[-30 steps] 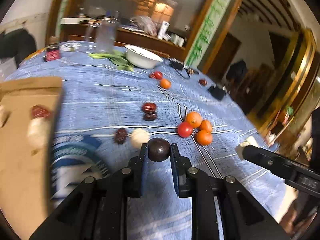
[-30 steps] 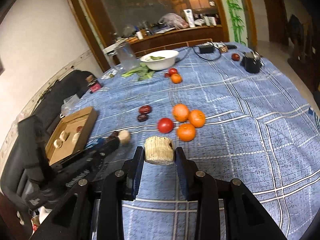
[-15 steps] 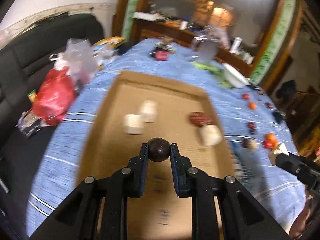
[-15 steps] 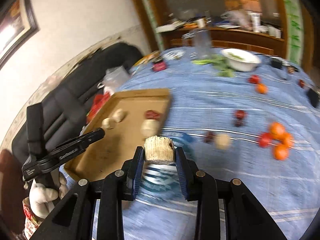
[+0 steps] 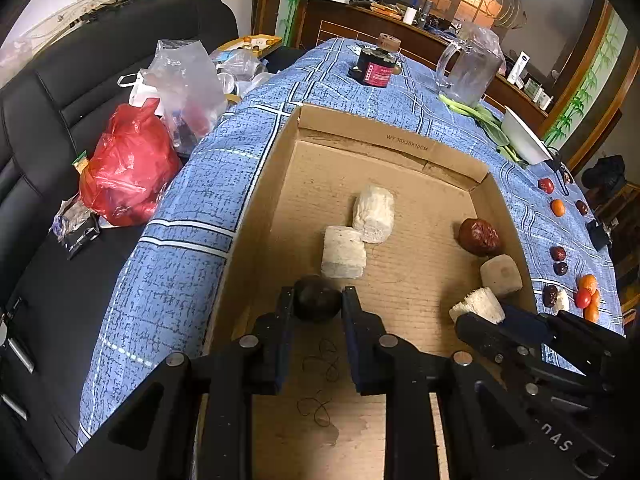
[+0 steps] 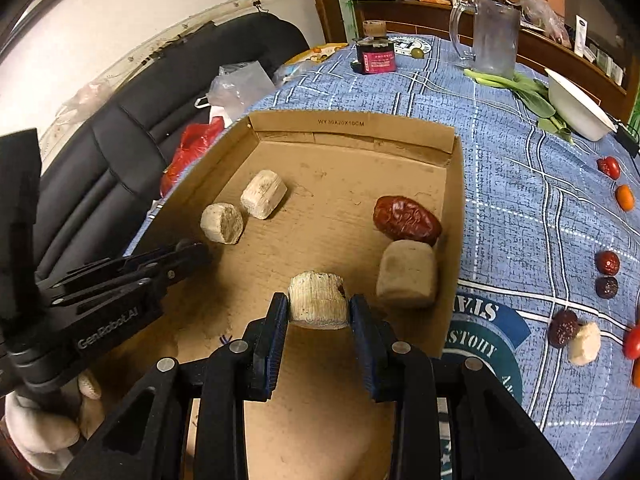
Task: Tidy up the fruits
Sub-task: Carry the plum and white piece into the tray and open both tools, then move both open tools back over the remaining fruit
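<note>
A shallow cardboard box (image 5: 392,136) lies on the blue checked tablecloth. It holds a red date (image 5: 478,236) and three pale fibrous chunks (image 5: 344,246). My left gripper (image 5: 317,300) hangs over the box's near left part with a dark round fruit (image 5: 316,296) between its pads. The jaws are opening, and the pads still touch the fruit. My right gripper (image 6: 319,304) is shut on another pale fibrous chunk (image 6: 317,298), low over the box floor (image 6: 320,216) beside a resting chunk (image 6: 406,274). Each gripper shows in the other's view.
Loose dates (image 6: 608,262), small oranges and a tomato lie on the cloth right of the box. A white bowl (image 6: 576,108), greens, a glass jug (image 6: 494,40) and a dark jar (image 6: 376,54) stand at the back. A black sofa with plastic bags (image 5: 128,168) lies left.
Both grippers swung left from the loose fruit on the cloth to above the cardboard box and dipped toward its floor. Each still carries its item.
</note>
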`<state>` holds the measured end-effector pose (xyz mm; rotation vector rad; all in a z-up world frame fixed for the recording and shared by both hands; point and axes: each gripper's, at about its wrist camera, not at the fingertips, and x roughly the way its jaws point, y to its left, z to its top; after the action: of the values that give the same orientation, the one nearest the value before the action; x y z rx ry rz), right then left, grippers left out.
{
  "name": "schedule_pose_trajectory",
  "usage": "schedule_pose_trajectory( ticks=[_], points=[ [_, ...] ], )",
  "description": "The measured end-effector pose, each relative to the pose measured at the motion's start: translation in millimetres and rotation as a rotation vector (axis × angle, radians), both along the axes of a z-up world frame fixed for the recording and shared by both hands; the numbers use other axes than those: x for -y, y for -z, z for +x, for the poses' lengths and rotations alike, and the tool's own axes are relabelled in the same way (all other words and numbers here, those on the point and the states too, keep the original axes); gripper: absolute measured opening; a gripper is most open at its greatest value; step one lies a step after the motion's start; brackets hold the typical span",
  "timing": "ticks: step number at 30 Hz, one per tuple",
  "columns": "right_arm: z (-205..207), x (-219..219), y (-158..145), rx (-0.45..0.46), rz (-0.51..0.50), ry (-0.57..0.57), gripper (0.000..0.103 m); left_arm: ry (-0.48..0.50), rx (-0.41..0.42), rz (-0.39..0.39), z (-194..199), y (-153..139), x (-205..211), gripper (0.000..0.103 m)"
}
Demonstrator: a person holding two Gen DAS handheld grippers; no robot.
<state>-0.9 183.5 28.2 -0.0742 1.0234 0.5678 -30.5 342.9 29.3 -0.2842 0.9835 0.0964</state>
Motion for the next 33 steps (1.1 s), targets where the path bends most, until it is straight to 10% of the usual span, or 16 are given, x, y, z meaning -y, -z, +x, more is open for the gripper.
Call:
schedule_pose_trajectory(
  ticks=[7, 19, 33],
  points=[
    [-2, -3, -1, 0.025, -0.007, 0.0, 0.037, -0.007, 0.03, -0.042, -6, -8, -4, 0.049],
    [-62, 70, -61, 0.206, 0.116, 0.067, 0.07, -0.037, 0.232, -0.143, -86, -64, 5, 0.071],
    [-118, 250, -50, 0.209, 0.209, 0.442, 0.072, 0.217, 0.252, -0.09, -131, -73, 158, 0.075]
  ],
)
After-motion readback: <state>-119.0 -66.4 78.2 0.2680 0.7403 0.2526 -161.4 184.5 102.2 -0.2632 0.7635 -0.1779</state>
